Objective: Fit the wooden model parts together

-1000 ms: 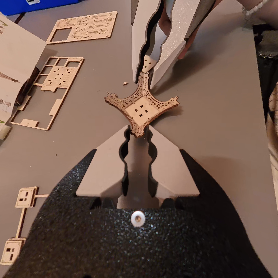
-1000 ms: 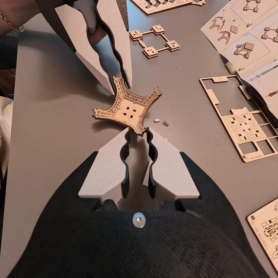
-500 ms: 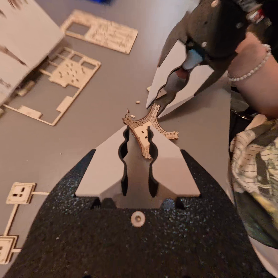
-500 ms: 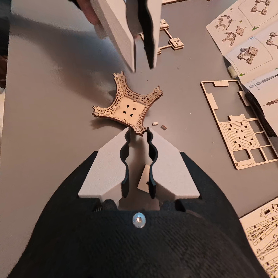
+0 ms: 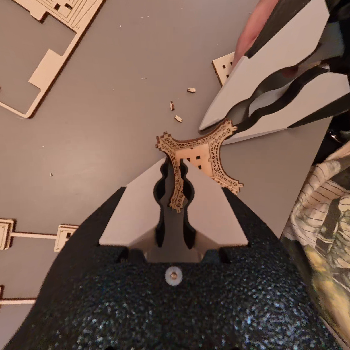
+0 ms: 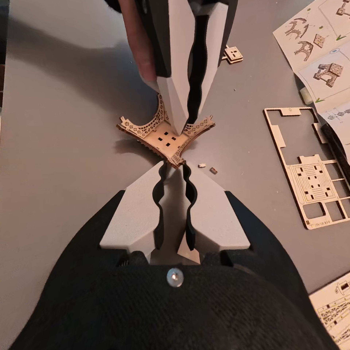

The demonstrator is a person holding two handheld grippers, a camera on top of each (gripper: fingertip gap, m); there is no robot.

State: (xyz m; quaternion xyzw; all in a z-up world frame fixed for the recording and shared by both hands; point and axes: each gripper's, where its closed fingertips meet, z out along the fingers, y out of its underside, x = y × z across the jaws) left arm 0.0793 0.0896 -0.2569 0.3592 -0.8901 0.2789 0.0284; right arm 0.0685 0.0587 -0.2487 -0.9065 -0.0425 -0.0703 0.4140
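Pale laser-cut wooden tower base [image 5: 197,157], a four-legged lattice piece with a square slotted platform at its middle, sits on the grey table [image 5: 94,132] between the two claws. In the left wrist view the left gripper [image 5: 173,161], grey-fingered with black wavy pads, has one lattice leg running down the gap between its fingers; the fingers look closed on that leg, though how firmly is hard to judge. The right gripper [image 5: 230,126] reaches in from the upper right, its tips pinching the end of the opposite leg.

From the right wrist view the right gripper [image 6: 174,164] has its tips narrowly parted around the near leg tip, touching it. The left gripper [image 6: 184,125] comes down steeply from above onto the far side of the wooden tower base [image 6: 166,140].

Two tiny wooden offcuts [image 6: 207,167] lie just beside the base. A flat wooden part sheet [image 6: 310,170] with punched-out openings lies well to the right, and a white paper instruction leaflet [image 6: 322,47] beyond it. A small flat wooden square [image 5: 222,70] lies partly hidden behind the right gripper.
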